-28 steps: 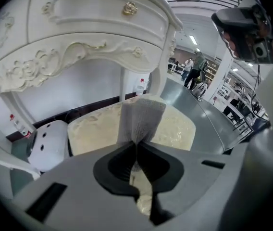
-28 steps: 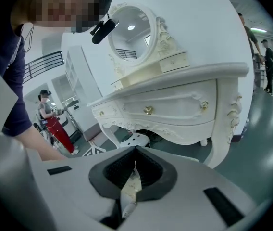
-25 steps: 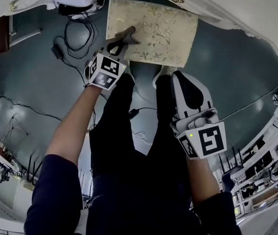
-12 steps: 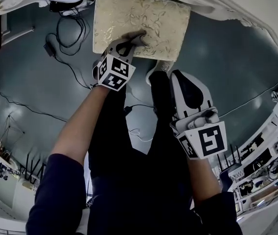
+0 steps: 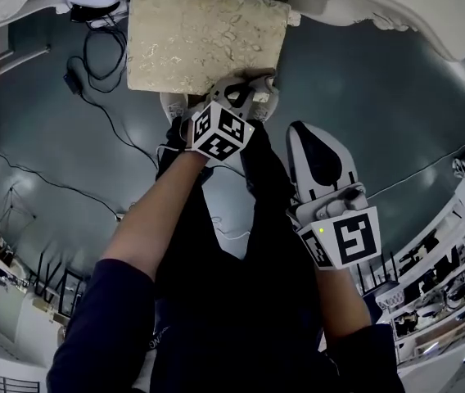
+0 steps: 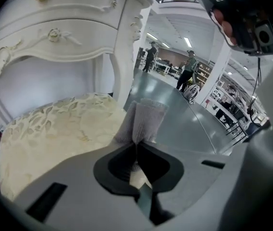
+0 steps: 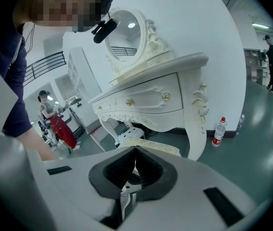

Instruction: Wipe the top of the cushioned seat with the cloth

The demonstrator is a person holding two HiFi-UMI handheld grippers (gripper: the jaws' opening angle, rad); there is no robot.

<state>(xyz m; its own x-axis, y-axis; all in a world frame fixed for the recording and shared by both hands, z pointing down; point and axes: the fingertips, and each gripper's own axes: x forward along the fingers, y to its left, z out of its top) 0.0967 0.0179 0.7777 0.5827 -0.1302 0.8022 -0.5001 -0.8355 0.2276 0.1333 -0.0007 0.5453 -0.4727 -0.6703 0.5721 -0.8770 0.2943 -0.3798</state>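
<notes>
While the left gripper (image 6: 136, 148) was clamped on the grey cloth (image 6: 145, 119), its jaws pressed together around the fold, the cloth stood at the near edge of the seat (image 5: 204, 35), close to the right corner. The seat's pale patterned top lay in front of a white dresser (image 6: 74, 32). The right gripper (image 7: 135, 153) hung well back from the seat over the floor (image 5: 372, 97), its jaws together with nothing between them
</notes>
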